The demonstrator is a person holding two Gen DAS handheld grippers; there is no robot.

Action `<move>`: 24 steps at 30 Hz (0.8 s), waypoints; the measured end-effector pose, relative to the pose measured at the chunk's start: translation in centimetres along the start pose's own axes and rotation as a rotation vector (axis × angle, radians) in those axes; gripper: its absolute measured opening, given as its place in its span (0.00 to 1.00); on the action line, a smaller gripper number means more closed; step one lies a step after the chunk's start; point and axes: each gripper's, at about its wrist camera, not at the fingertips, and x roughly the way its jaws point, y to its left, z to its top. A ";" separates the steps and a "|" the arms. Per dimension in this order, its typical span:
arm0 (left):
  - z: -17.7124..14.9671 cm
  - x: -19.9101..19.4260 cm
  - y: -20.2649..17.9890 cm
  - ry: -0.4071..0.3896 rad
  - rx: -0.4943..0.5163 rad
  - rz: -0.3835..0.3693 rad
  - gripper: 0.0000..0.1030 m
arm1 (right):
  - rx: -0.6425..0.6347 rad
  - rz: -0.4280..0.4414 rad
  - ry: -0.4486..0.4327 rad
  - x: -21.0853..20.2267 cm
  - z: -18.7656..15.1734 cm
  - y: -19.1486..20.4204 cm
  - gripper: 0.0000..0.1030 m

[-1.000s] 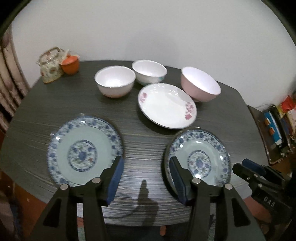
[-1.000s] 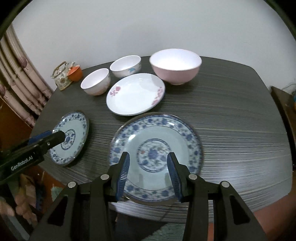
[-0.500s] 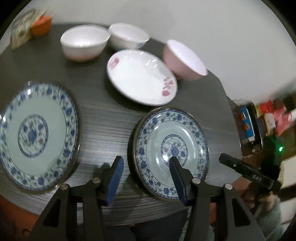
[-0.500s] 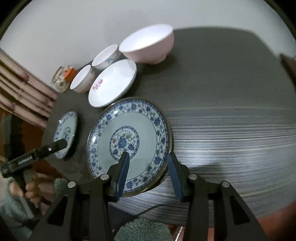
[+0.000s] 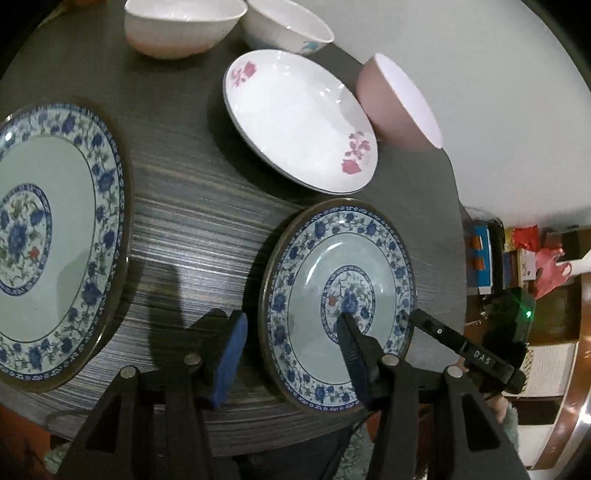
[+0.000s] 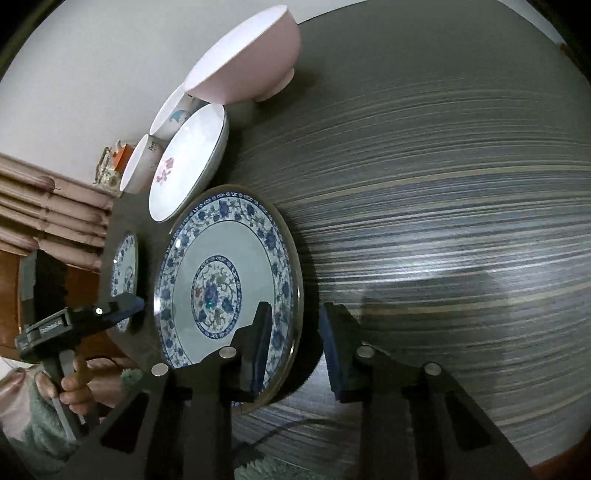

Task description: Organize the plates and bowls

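Observation:
Two blue-patterned plates lie on the dark table. My left gripper (image 5: 290,345) is open astride the left rim of the right-hand plate (image 5: 325,269), one finger over the plate, one over the table. My right gripper (image 6: 295,339) is open astride the same plate's (image 6: 218,266) opposite rim. The other blue plate (image 5: 48,229) lies to the left, also in the right wrist view (image 6: 125,266). Behind are a white floral plate (image 5: 295,110), a pink bowl (image 5: 399,107) and two white bowls (image 5: 181,26) (image 5: 288,26).
The table (image 6: 443,203) stretches bare to the right of the plate. A teapot and an orange cup (image 6: 114,162) stand at the far corner by a curtain. Shelves with clutter (image 5: 517,266) are beyond the table's right edge.
Both grippers rolled sideways and moved in lower on the right-hand blue plate. Each now straddles a rim of it. Both stayed open.

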 end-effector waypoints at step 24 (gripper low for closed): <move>-0.1 2.6 0.1 0.049 0.043 0.039 0.22 | 0.005 0.027 0.027 1.7 1.1 -0.1 0.13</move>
